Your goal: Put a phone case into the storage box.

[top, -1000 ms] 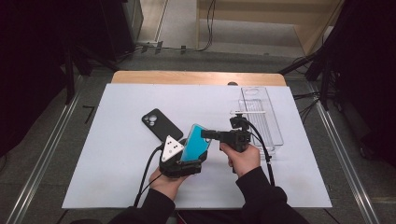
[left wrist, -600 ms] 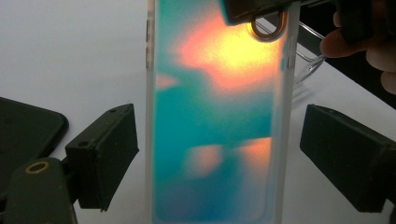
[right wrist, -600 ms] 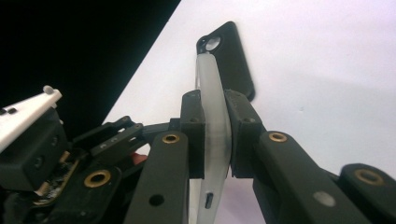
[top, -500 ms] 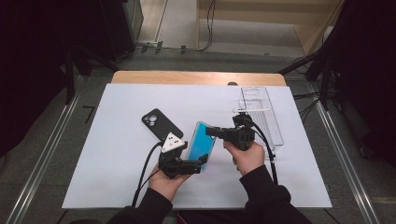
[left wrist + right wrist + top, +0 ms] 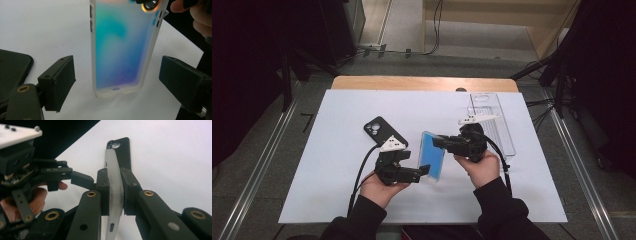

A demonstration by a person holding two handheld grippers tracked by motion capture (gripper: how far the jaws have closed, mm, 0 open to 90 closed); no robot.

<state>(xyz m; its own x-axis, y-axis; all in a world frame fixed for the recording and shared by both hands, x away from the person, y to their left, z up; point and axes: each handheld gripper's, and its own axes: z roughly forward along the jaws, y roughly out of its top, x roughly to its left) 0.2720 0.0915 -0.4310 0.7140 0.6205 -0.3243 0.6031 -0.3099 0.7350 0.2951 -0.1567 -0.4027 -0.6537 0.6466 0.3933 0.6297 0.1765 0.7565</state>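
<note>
the phone case [image 5: 121, 47] is translucent and frosted, with a blue-to-teal iridescent sheen, side button cutouts and a gold-ringed camera hole. no readable writing shows. it stands lifted above the white tabletop [image 5: 337, 200], clamped by the right gripper [image 5: 114, 192] fingers; the left gripper [image 5: 117, 82] fingers stand apart on either side of its lower end, not touching.

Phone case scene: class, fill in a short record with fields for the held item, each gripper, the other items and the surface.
held item: translucent blue phone case, raised off the sheet
right gripper: shut on the case's upper end, pads pressing both faces
left gripper: jaws open, standing either side of the case's lower end, not touching it
other items: black phone case lying flat on the sheet; clear plastic tray at the right
surface: white sheet on the table
</note>
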